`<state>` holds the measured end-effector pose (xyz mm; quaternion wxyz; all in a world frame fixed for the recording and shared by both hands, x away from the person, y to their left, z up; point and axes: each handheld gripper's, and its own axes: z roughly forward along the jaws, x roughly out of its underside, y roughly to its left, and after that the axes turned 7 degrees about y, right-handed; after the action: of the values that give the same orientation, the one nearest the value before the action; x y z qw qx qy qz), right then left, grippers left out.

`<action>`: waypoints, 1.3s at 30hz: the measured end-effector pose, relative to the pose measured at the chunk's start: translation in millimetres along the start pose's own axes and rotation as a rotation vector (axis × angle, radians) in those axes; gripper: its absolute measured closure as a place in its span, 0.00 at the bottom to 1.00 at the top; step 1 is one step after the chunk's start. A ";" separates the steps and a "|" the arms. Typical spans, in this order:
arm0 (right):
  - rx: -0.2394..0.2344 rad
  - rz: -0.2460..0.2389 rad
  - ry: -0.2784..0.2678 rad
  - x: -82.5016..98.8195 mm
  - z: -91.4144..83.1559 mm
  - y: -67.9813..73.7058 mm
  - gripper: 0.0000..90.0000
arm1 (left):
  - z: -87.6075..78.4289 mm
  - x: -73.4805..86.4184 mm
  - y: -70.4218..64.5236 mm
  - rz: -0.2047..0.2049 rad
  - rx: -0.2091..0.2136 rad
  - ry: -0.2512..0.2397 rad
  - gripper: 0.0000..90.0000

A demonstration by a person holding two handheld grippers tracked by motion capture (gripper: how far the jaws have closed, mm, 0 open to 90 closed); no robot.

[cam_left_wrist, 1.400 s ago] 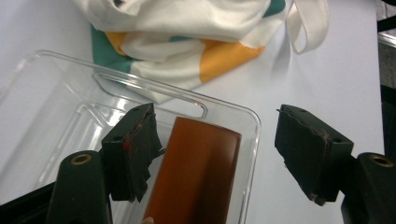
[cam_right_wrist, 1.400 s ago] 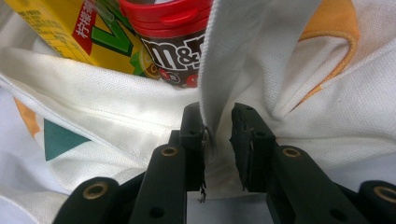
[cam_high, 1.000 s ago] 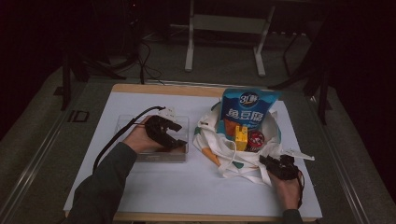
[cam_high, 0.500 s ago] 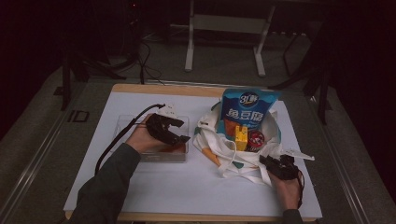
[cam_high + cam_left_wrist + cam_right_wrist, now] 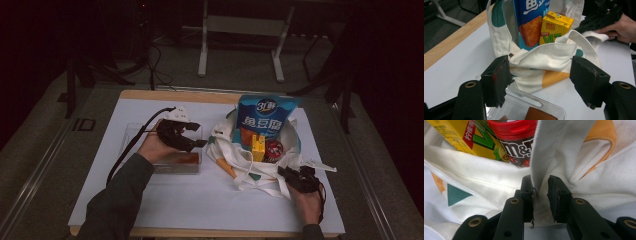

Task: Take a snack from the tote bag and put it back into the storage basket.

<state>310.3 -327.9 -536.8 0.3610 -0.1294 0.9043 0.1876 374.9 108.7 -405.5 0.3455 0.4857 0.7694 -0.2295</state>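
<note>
A white tote bag (image 5: 245, 167) stands open right of centre on the table. It holds a tall blue snack bag (image 5: 266, 120), a yellow juice carton (image 5: 258, 146) and a red-lidded M&M's tub (image 5: 274, 149). My right gripper (image 5: 287, 173) is at the bag's near right side, shut on its white handle strap (image 5: 541, 157), which runs up from between the jaws. My left gripper (image 5: 196, 135) hovers over a clear plastic tray (image 5: 134, 134), open and empty, pointing at the bag (image 5: 541, 57). A brown-orange item (image 5: 540, 117) lies in the tray (image 5: 524, 102).
A white sheet (image 5: 200, 200) covers the wooden table (image 5: 170, 94). My right gripper (image 5: 602, 16) and its hand show beyond the bag in the left gripper view. A metal stand (image 5: 240, 25) and cables are on the floor behind the table.
My left gripper has risen slightly off the tray and edged toward the bag. The right gripper and the bag have stayed put.
</note>
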 end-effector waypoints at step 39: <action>-0.012 0.014 -0.005 0.4 0.3 -3.0 0.80 | 26.2 -21.6 -11.1 0.018 -0.049 -0.009 0.36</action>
<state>311.3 -330.5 -538.0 0.3611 -0.1247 0.9031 0.1961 379.2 73.3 -406.2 0.3627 0.4830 0.7689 -0.2096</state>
